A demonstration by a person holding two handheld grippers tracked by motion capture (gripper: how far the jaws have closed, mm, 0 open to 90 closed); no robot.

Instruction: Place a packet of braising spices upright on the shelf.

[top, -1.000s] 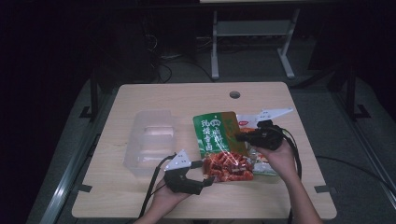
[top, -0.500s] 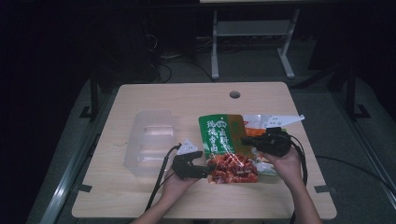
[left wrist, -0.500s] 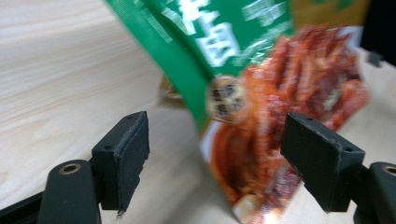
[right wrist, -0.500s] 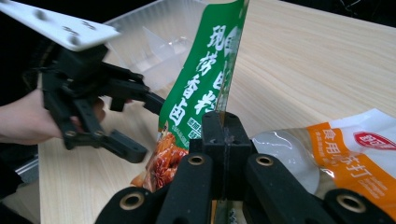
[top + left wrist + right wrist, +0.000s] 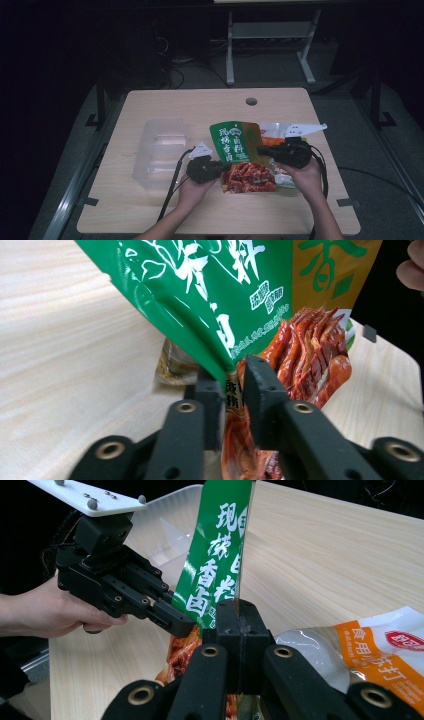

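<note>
Gripping one green pouch [image 5: 241, 156] are two hand-held grippers, left [image 5: 218, 169] and right [image 5: 263, 150].

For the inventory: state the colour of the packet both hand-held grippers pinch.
Green packet, white lettering; left gripper view.

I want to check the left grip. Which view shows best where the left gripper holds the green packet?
The left gripper view: its jaws press the green packet by one edge. The right gripper view shows the left gripper at that edge from the side. The high view is small and dim.
</note>
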